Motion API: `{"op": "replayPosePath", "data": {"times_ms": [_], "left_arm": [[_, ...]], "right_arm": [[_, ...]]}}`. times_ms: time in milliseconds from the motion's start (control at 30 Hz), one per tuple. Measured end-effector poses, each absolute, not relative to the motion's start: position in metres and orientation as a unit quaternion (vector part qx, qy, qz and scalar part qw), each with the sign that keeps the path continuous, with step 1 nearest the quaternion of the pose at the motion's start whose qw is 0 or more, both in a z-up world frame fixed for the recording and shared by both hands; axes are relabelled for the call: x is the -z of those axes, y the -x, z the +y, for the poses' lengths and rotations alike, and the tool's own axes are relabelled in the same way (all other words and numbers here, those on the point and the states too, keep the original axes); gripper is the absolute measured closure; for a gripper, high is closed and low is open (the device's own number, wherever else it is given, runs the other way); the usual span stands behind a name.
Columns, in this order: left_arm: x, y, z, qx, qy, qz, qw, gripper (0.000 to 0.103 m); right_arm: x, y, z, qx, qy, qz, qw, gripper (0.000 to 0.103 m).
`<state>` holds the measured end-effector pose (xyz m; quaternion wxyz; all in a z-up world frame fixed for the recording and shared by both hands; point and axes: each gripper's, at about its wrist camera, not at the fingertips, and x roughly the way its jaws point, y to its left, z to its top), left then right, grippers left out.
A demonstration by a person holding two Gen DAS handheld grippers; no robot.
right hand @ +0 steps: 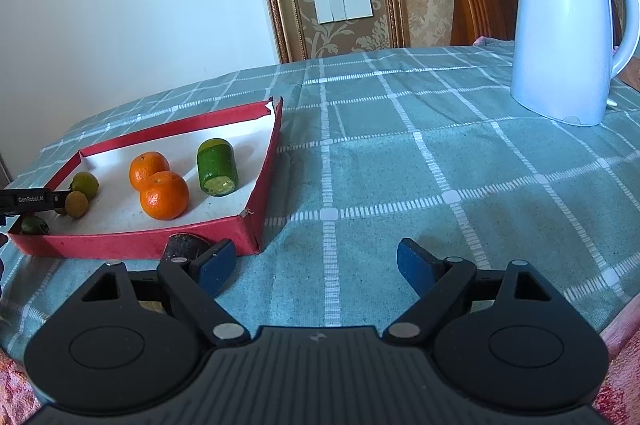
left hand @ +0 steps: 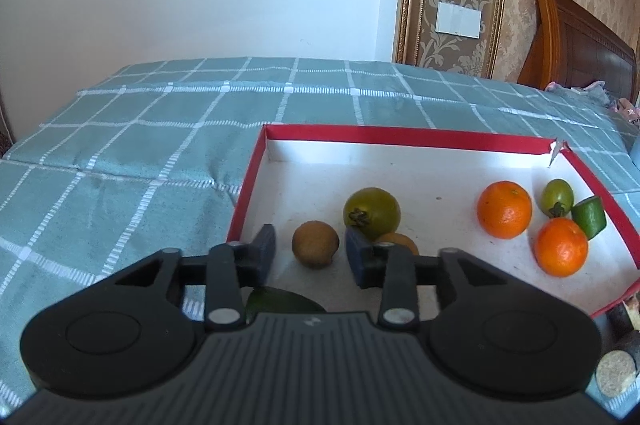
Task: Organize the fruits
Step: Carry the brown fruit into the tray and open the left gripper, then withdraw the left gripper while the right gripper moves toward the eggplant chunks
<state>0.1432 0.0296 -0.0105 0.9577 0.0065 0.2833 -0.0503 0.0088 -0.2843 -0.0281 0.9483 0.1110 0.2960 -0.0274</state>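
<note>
Left wrist view: the left gripper (left hand: 310, 255) hangs over the near end of the red-walled, white-floored cardboard tray (left hand: 400, 136), its pads parted and clear of the small brown round fruit (left hand: 315, 244) lying between them. At 1 o'clock of that fruit sits a large olive-green tomato (left hand: 372, 212), touching a partly hidden orange fruit (left hand: 400, 241). Two orange mandarins (left hand: 505, 210) lie at 3 o'clock, with a small green tomato (left hand: 557, 197) beyond.

Right wrist view only: the right gripper (right hand: 316, 271) stands wide apart, empty, over the teal checked cloth (right hand: 400, 165). The tray lies at 10 o'clock, a cut green cucumber piece (right hand: 217, 167) inside. A white electric kettle (right hand: 568, 25) stands far at 1 o'clock.
</note>
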Motion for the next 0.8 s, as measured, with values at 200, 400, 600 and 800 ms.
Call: {"op": "replayPosePath", "data": {"times_ms": [200,400,600,800], "left_arm": [[-0.004,-0.122,0.032,0.05,-0.008,0.258,0.965,0.041],[-0.018,-0.093,0.032,0.047,-0.02,0.232,0.971,0.038],[-0.023,-0.051,0.028,0.081,-0.006,0.218,0.973,0.03],[-0.007,-0.023,0.018,0.118,0.001,0.234,0.965,0.026]], "right_arm": [[0.028,-0.008,-0.285,0.029,-0.111,0.296,0.948,0.015],[0.029,-0.009,-0.286,0.029,-0.111,0.301,0.947,0.015],[0.03,-0.01,-0.286,0.029,-0.109,0.304,0.946,0.015],[0.032,-0.011,-0.285,0.031,-0.11,0.309,0.944,0.015]]}}
